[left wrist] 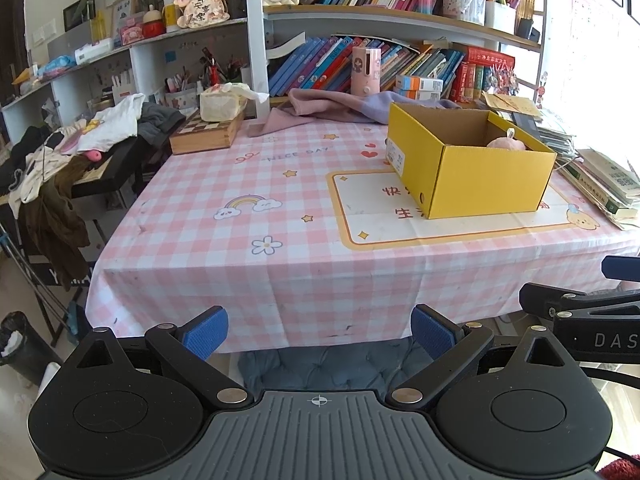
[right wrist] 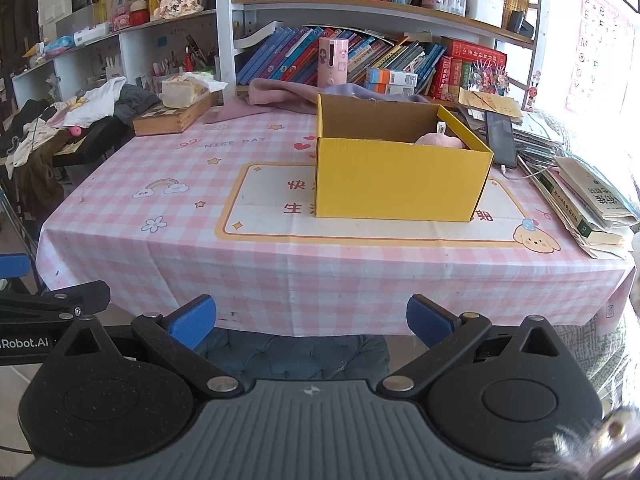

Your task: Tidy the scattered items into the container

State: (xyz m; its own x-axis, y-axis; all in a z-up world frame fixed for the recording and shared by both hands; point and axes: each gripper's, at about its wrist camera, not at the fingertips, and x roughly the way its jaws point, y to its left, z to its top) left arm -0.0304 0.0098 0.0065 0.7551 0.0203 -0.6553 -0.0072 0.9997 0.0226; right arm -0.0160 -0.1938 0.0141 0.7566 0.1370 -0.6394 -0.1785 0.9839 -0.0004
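Note:
An open yellow cardboard box (left wrist: 476,176) (right wrist: 400,178) stands on the pink checked tablecloth (left wrist: 240,216) (right wrist: 160,216), right of centre. A pink soft item (left wrist: 506,143) (right wrist: 438,139) with a small white tag peeks over its rim inside. My left gripper (left wrist: 320,334) hangs open below the table's front edge, holding nothing. My right gripper (right wrist: 310,322) is also open and empty, off the front edge, facing the box. Each gripper's edge shows in the other's view.
A pink-purple cloth (left wrist: 320,106) (right wrist: 288,94) and a wooden box (left wrist: 202,134) with tissues lie at the back. Books and a phone (right wrist: 500,138) are stacked on the right. A clothes-covered stand (left wrist: 72,152) is on the left, a blue cushioned chair (right wrist: 296,354) below the grippers.

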